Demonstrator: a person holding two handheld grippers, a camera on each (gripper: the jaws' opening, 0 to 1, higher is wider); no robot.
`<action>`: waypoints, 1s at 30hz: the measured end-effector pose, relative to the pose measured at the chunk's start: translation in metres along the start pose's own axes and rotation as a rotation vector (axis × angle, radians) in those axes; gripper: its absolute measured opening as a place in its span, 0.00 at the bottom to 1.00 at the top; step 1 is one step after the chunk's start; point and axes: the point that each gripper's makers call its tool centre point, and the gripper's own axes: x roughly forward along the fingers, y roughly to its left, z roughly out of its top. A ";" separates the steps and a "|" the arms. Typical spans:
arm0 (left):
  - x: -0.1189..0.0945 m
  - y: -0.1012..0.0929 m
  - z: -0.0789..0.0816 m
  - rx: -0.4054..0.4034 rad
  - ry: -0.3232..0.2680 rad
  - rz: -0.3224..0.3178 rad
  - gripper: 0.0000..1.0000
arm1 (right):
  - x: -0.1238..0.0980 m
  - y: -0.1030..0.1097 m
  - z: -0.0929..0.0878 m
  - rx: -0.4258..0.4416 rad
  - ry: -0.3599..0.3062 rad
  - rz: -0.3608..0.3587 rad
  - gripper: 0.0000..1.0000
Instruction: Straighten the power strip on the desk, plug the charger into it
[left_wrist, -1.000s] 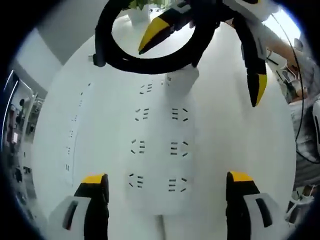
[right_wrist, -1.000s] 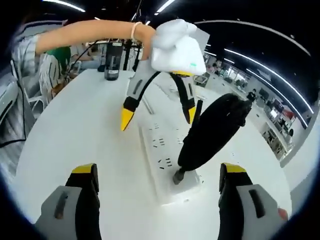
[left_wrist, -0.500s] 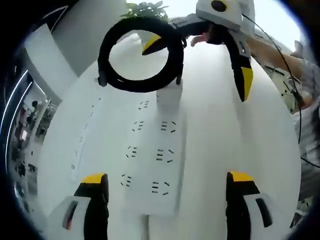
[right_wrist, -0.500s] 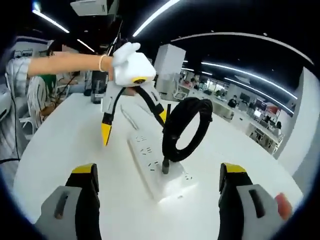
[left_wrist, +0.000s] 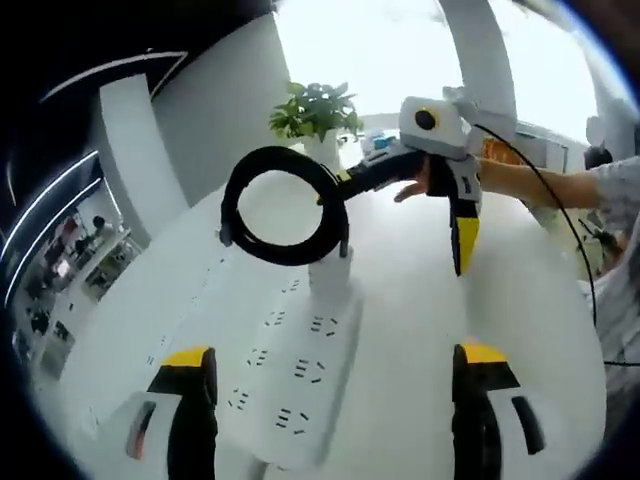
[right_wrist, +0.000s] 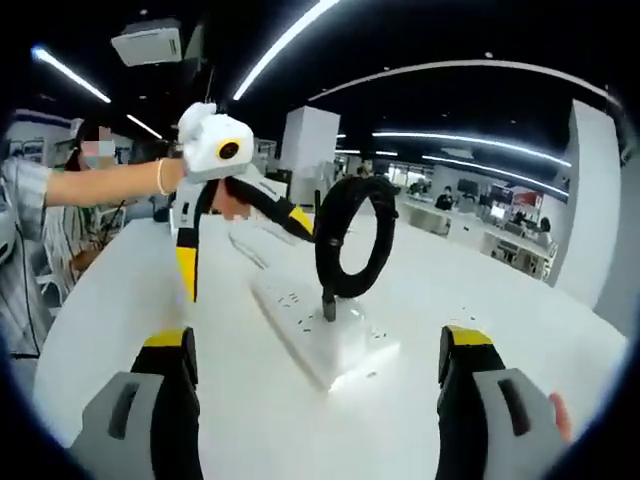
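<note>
The white power strip (left_wrist: 300, 365) lies on the desk (left_wrist: 420, 330); a charger (right_wrist: 345, 335) with coiled black cable (right_wrist: 352, 238) stands plugged in. Both grippers' jaws are spread wide, nothing held. The plug should be checked gently.

We saw bare desk (left_wrist: 500, 310) open on both sides of the power strip (left_wrist: 300, 370); the coiled black cable (left_wrist: 285, 205) stood upright over its far end.

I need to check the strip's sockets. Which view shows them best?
The left gripper view: the power strip lies lengthwise with socket rows facing up. The right gripper view shows the power strip at a low slant, sockets barely readable.
</note>
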 end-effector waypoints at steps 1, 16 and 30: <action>-0.001 0.001 0.001 -0.005 -0.012 0.015 0.99 | -0.001 -0.001 0.005 0.009 -0.027 -0.008 1.00; -0.052 0.024 0.006 -0.178 -0.200 0.308 0.99 | -0.041 0.006 0.021 0.009 -0.080 -0.130 1.00; -0.080 0.021 0.003 -0.177 -0.237 0.413 0.99 | -0.081 0.025 0.043 -0.047 -0.149 -0.245 1.00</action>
